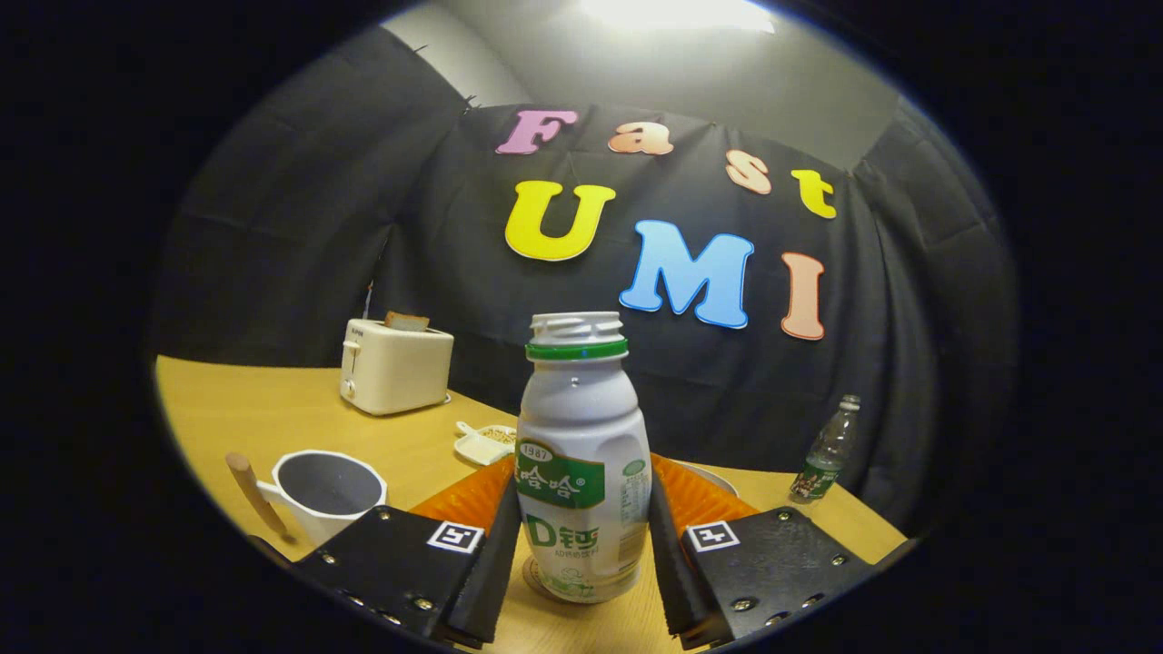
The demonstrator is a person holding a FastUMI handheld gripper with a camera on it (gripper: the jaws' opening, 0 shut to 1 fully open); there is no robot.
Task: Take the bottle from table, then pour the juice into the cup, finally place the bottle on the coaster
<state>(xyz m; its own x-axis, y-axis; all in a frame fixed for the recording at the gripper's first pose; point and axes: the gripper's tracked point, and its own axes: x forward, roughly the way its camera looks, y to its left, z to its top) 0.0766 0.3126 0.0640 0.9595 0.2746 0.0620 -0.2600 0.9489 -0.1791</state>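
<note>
A white juice bottle (581, 472) with a green label and an open, capless neck stands upright between my fingers. Its base rests on a round brown coaster (534, 578) on the yellow wooden table (245, 409). My gripper (584, 518) is shut on the bottle, with the black left finger (495, 554) and the right finger (668, 554) against its sides. A white cup (327, 495) with a wooden handle stands just beyond the left finger; I cannot tell whether it holds any liquid.
A cream toaster (395, 368) with a slice of bread stands far back on the left. A small white dish (486, 442) of grains lies behind the bottle. A clear water bottle (825, 451) stands at the back right. Orange ribbed surfaces (463, 500) show behind the fingers.
</note>
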